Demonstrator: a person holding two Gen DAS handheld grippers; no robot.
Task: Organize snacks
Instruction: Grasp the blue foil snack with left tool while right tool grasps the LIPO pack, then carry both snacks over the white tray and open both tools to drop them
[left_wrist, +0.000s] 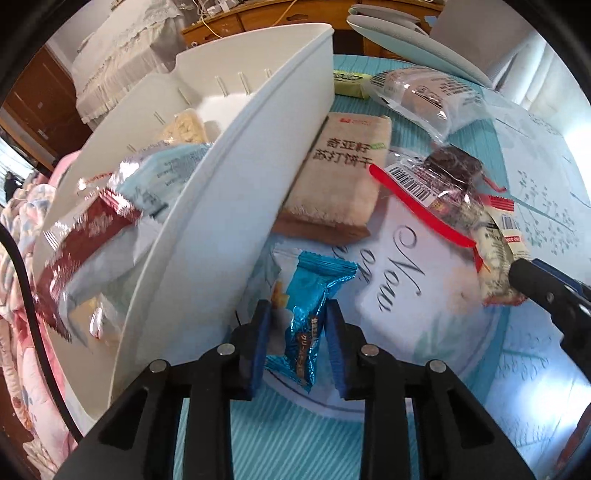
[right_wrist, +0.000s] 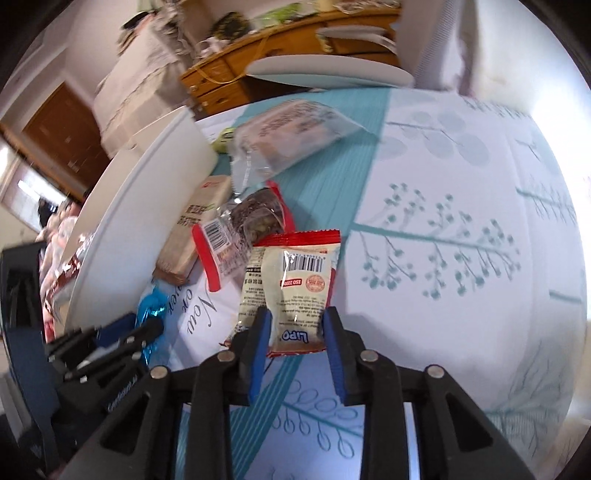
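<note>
A: Left tool (left_wrist: 295, 332) — how is it standing?

B: Its blue pads are pressing on a shiny blue snack packet (left_wrist: 308, 314), clamping it just beside the outer wall of the white bin (left_wrist: 229, 206). The packet is sitting low over the tabletop (left_wrist: 535, 387).

A: Right tool (right_wrist: 295, 328)?

B: Clamping the near end of a cream and red LiPO packet (right_wrist: 295, 280), barcode side facing up.

A: Moving outward?

B: A beige cracker pack (left_wrist: 343, 177) is lying against the bin wall. A clear wrapper with a red strip (left_wrist: 436, 181) is resting beside it, touching the LiPO packet. A clear bagged bun (left_wrist: 421, 96) is lying farther back. Packets are already sitting inside the bin.
</note>
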